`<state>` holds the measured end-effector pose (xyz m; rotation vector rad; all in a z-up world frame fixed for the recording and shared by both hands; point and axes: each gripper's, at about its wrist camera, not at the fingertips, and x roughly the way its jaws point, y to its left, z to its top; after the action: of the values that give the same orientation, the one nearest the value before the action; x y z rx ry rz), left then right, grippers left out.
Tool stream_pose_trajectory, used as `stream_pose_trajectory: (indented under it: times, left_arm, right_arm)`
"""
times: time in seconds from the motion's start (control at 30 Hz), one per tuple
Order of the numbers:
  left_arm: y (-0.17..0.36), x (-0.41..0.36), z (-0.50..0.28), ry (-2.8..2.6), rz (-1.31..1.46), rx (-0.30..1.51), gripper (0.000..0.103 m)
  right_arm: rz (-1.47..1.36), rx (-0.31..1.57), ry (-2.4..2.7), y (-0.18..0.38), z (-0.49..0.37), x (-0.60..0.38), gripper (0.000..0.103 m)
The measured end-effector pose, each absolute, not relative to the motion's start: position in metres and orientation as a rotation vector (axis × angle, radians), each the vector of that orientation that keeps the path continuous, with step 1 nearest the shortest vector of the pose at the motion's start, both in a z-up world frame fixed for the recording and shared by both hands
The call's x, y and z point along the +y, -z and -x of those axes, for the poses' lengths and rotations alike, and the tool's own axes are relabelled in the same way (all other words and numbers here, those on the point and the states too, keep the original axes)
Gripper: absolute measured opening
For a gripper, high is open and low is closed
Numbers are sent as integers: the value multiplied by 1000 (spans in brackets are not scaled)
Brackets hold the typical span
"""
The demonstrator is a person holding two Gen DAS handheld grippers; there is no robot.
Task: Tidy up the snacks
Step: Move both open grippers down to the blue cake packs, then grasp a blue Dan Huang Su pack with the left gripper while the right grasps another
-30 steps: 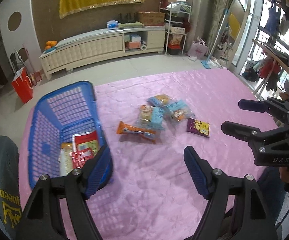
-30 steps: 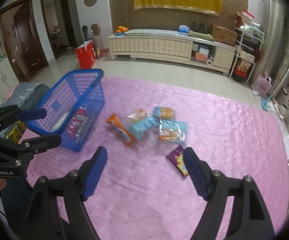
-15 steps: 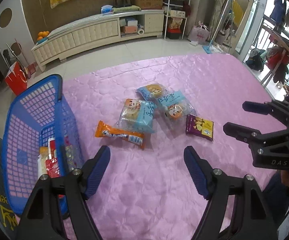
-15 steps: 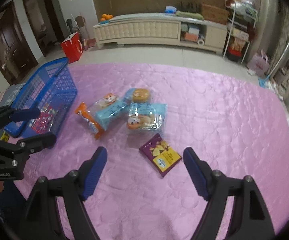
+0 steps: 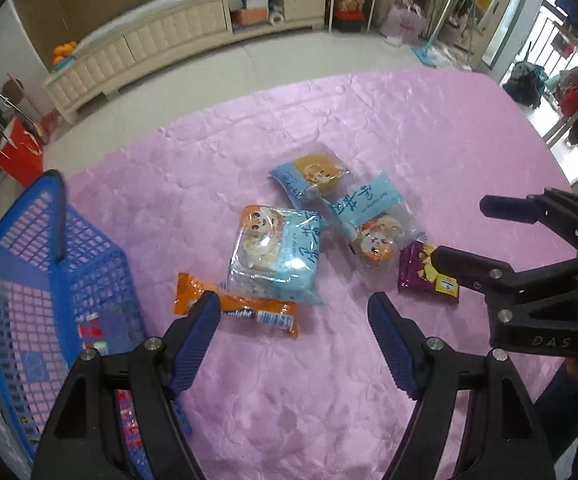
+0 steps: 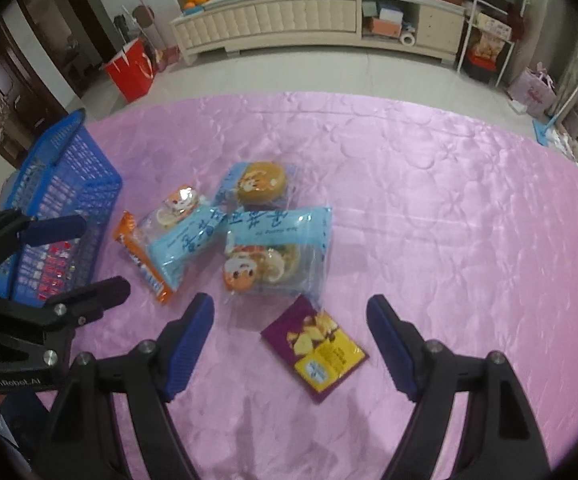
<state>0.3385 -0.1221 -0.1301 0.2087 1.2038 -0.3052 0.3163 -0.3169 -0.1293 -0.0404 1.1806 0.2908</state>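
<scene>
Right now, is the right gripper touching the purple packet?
Apart. Right wrist view: purple packet lies flat between the open right gripper fingers, pink cloth visible on both sides.

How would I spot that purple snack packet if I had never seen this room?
Find the pink quilted cloth with the snack pile at its middle. The purple packet lies flat at the pile's near edge, beside the blue-and-clear bun packs. It alone is dark purple, with yellow chips pictured.

Basket point(image 5: 55, 280) cut by frame edge; packets inside point(image 5: 93, 332) blurred.
</scene>
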Motion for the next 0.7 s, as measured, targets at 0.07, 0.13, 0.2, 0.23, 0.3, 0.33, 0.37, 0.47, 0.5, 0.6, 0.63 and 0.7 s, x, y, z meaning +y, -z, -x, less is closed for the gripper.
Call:
stream_pose_trajectory:
  times: [0.07, 0.13, 0.2, 0.23, 0.3, 0.33, 0.37, 0.47, 0.5, 0.6, 0.63, 0.7]
  left_arm:
    - [136, -122, -351, 276, -225, 1235, 74]
    - [140, -125, -359, 277, -252, 1254, 74]
    - [144, -130, -364, 298, -304, 1265, 74]
    - [147, -133, -367, 304, -336, 1270, 74]
    - [153, -138, -372, 295, -400, 1272, 74]
    - [156, -139, -375, 297, -410, 1274, 74]
    - [159, -141, -377, 307, -419, 1282, 74]
    - [169, -145, -384, 321, -433, 1302, 74]
    - [171, -145, -386, 325, -436, 1306, 74]
    - [184, -146, -396, 335, -434, 1331, 74]
    - [189, -145, -399, 340, -428, 1348, 74]
    - [196, -144, -406, 349, -412, 1364, 74]
  right_arm:
    - [52, 1202, -288, 135, -324, -315, 82]
    - [44, 1219, -297, 140, -332, -314, 82]
    - [41, 1241, -307, 146, -339, -312, 82]
    - [48, 1245, -309, 148, -342, -309, 82]
    - [69, 1252, -303, 154, -347, -306, 82]
    - [70, 1256, -302, 157, -349, -306, 82]
    - [66, 1265, -302, 160, -352, -306, 82]
    - [65, 1284, -288, 166, -361, -306, 82]
    - [65, 1289, -285, 168, -363, -307, 82]
    - [55, 1309, -278, 175, -370, -309, 82]
    - [55, 1310, -274, 176, -372, -310, 82]
    - [54, 1305, -269, 177, -376, -311, 82]
